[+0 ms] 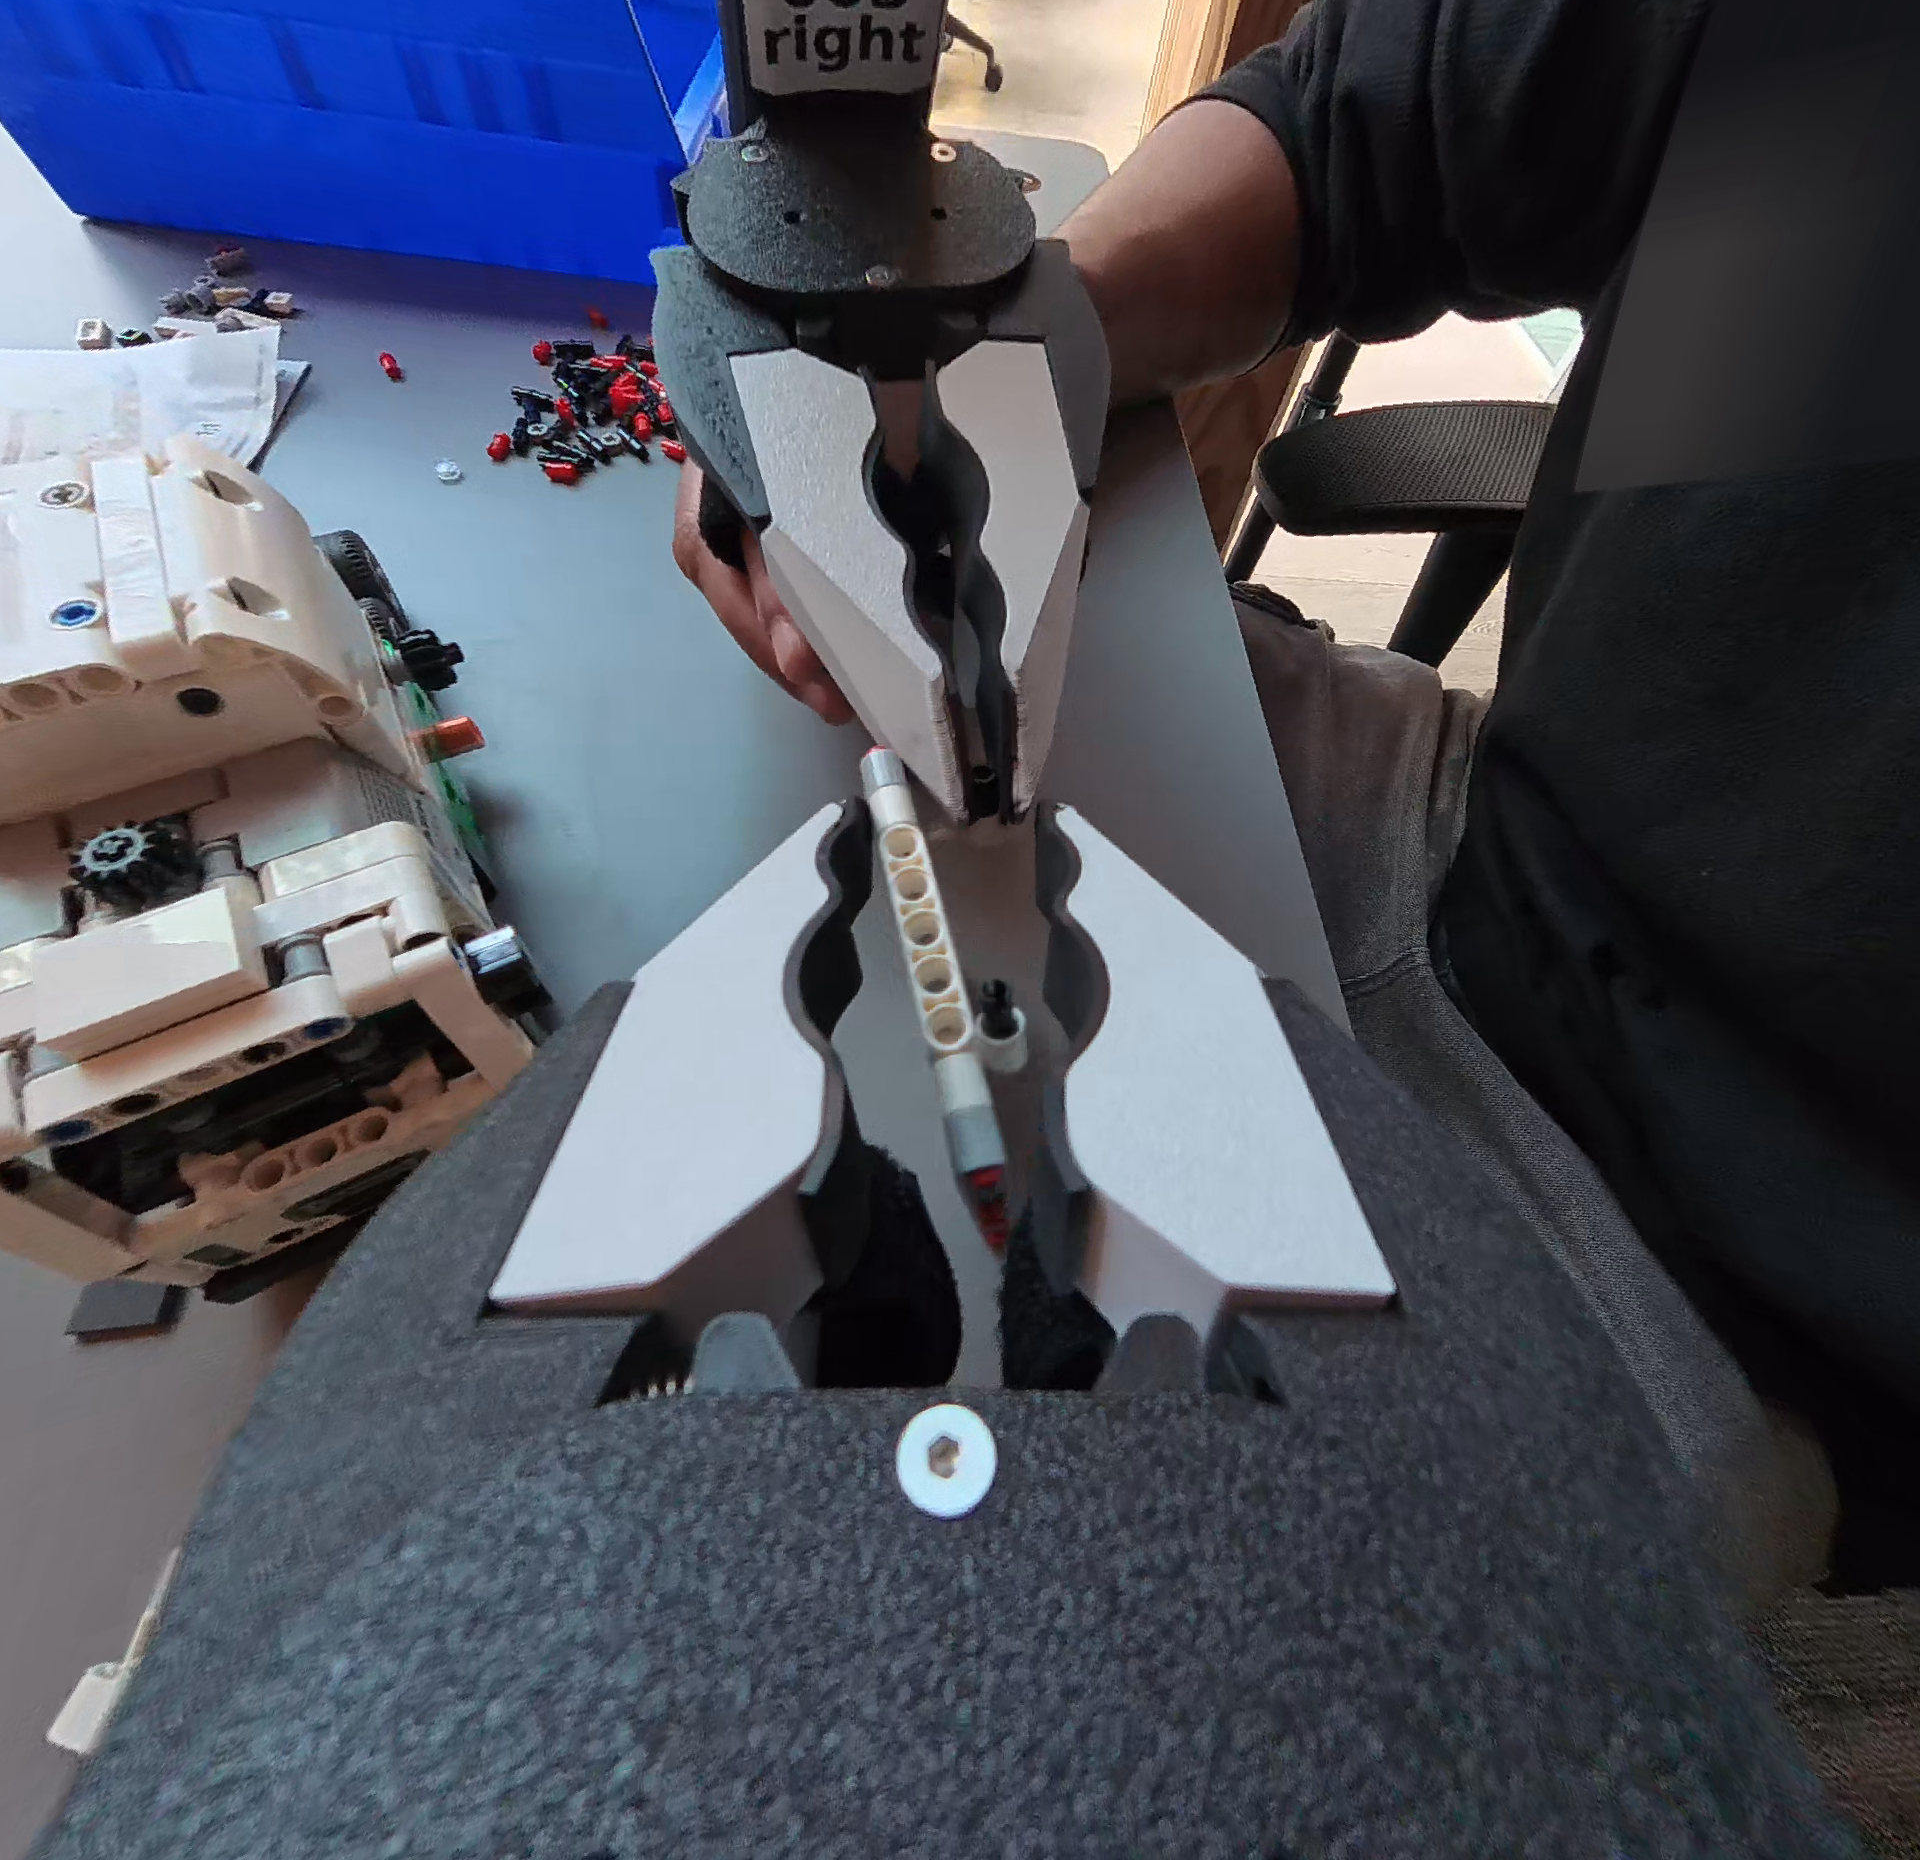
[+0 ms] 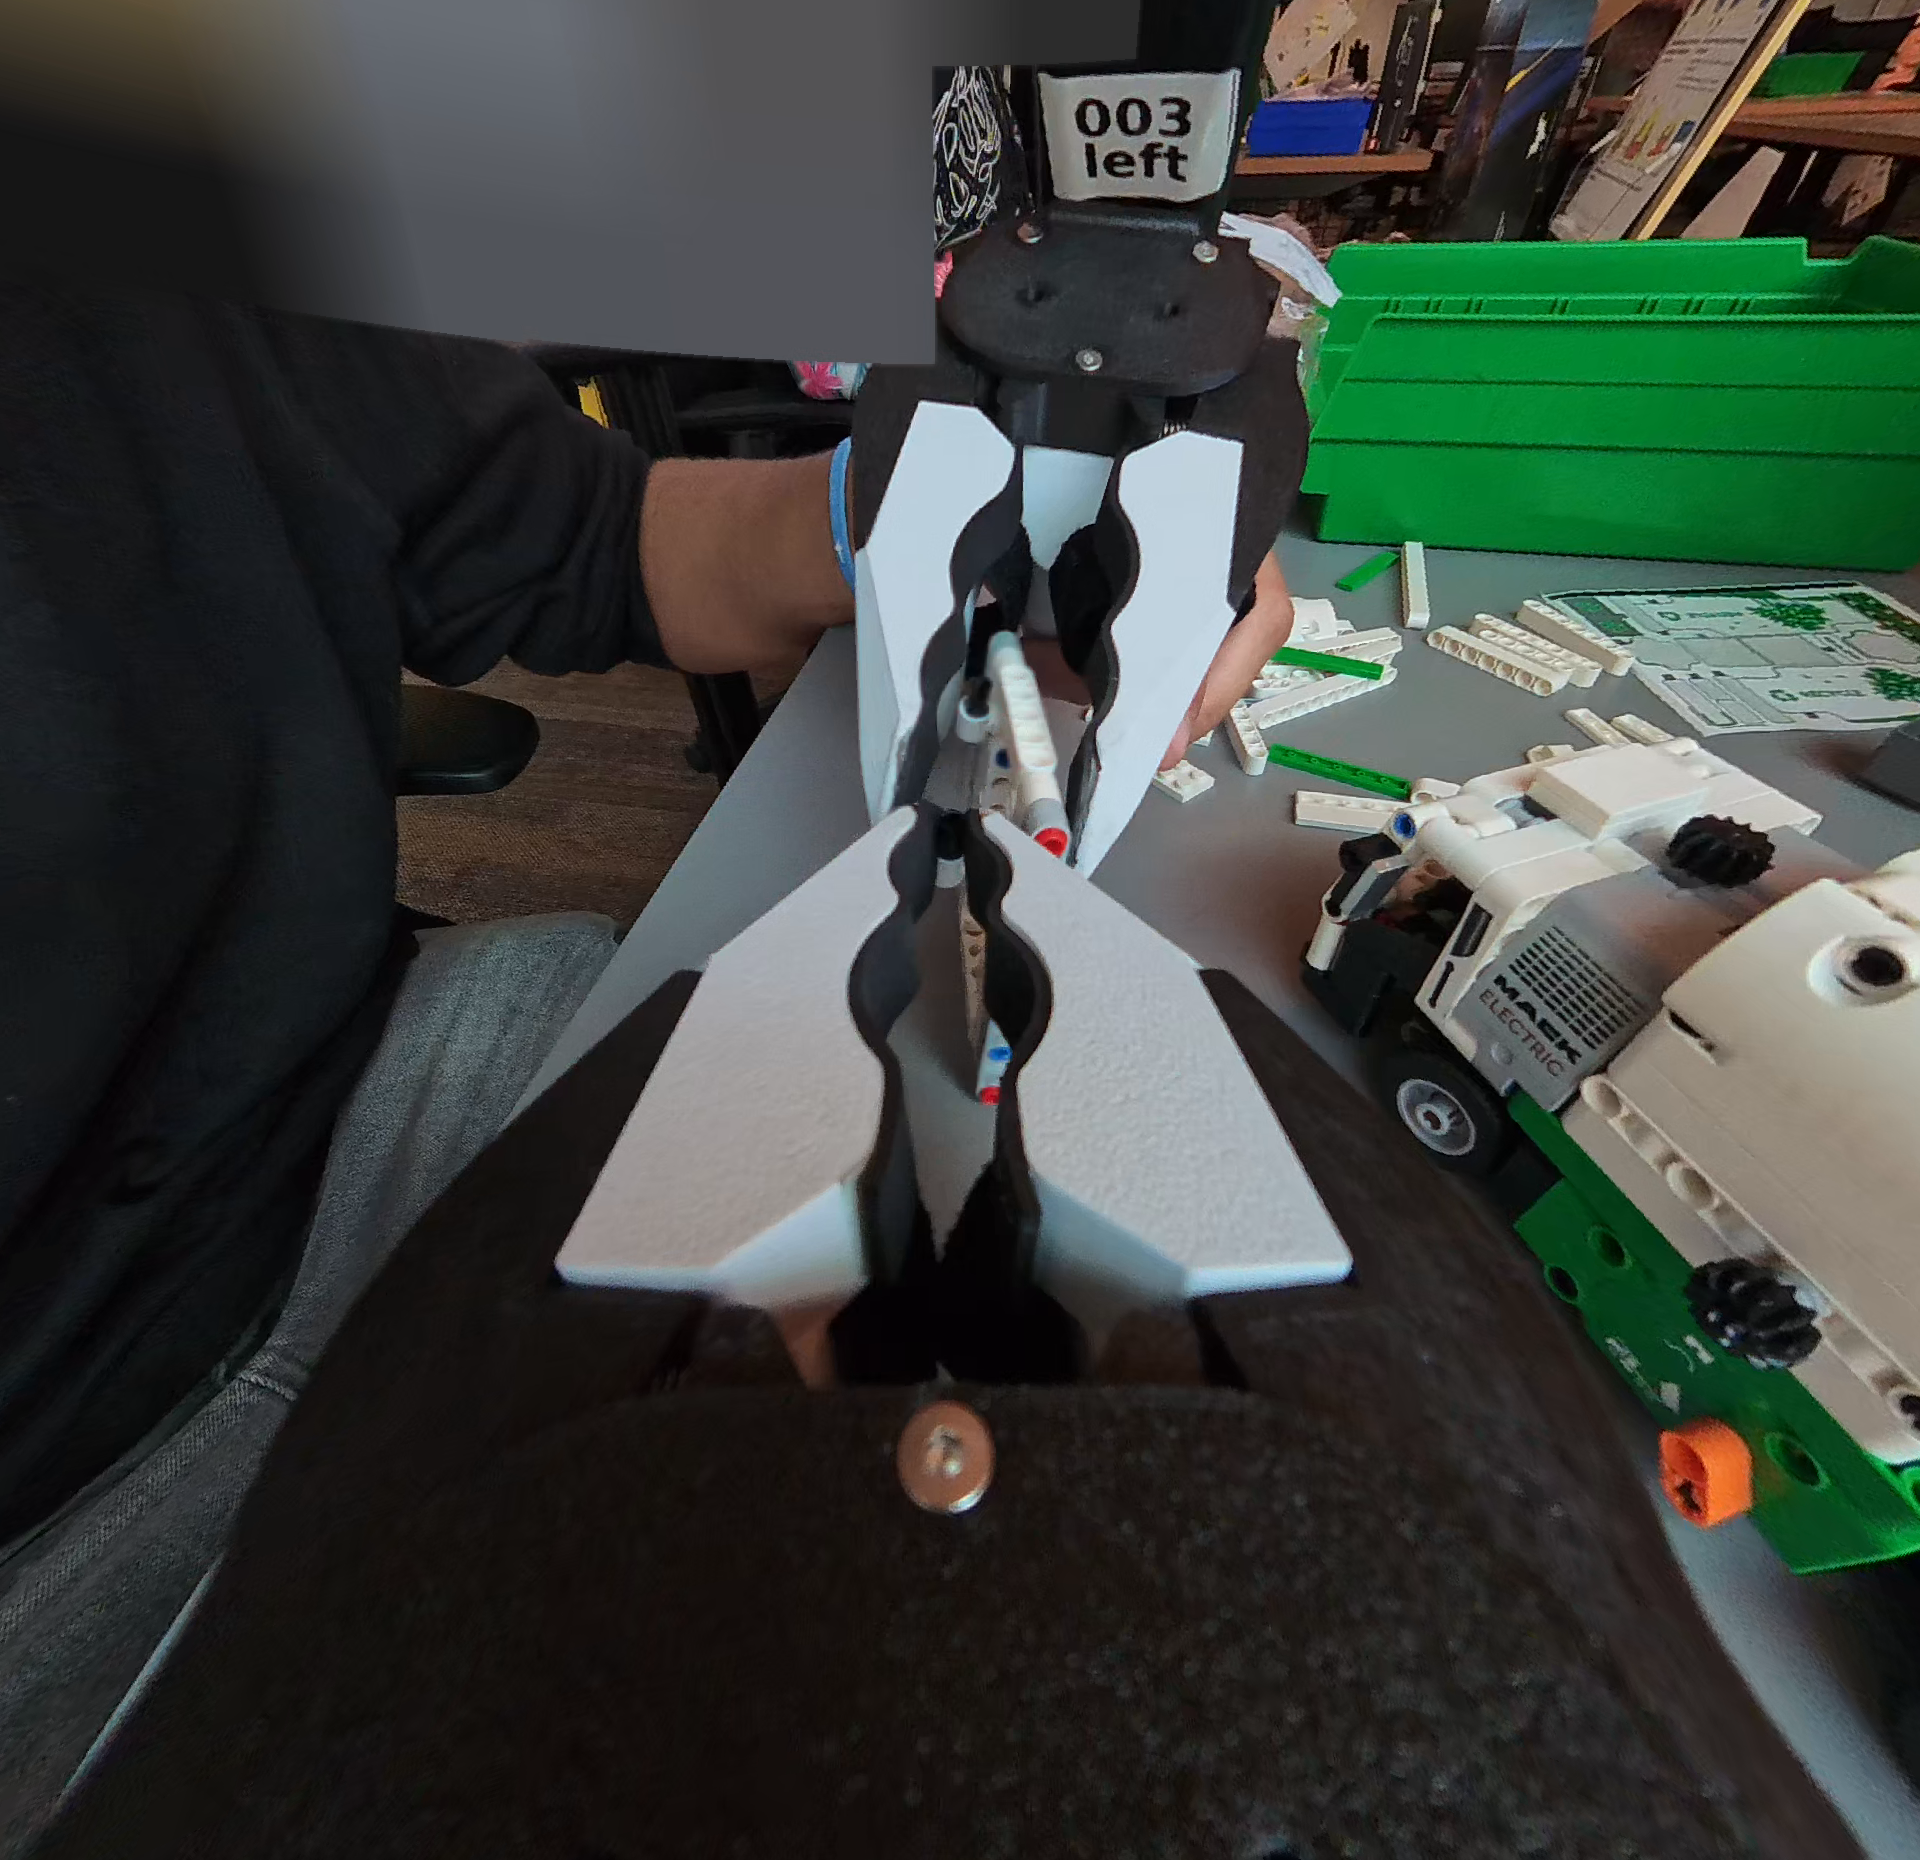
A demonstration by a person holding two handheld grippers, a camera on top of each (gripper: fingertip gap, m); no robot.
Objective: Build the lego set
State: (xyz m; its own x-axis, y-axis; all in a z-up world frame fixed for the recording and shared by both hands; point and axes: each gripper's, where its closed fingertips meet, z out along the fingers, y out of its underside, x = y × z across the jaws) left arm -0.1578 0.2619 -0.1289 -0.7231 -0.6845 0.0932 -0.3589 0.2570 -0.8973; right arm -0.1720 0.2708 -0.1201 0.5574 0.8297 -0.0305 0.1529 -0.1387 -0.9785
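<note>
My left gripper (image 1: 940,823) is shut on a white holed beam (image 1: 920,927) that carries a grey and red axle and a black pin on a white connector. The beam also shows in the right wrist view (image 2: 1023,714), inside the left gripper (image 2: 1003,787). My right gripper (image 2: 948,828) is shut on a small black pin (image 2: 948,842). The two grippers face each other tip to tip. In the left wrist view the right gripper (image 1: 982,787) holds the black pin (image 1: 982,774) just beside the beam's far end. A white and green Lego truck (image 1: 208,875) (image 2: 1558,1031) lies on the table.
The grippers meet over the grey table's (image 1: 623,615) near edge, by a seated person's lap. A pile of red and black pins (image 1: 592,408), an instruction booklet (image 1: 135,397) and a blue bin (image 1: 364,96) lie beyond. Green bins (image 2: 1610,387), loose white and green beams (image 2: 1351,667) and a sticker sheet (image 2: 1766,657) are nearby. My left and right fingertips are right by each other.
</note>
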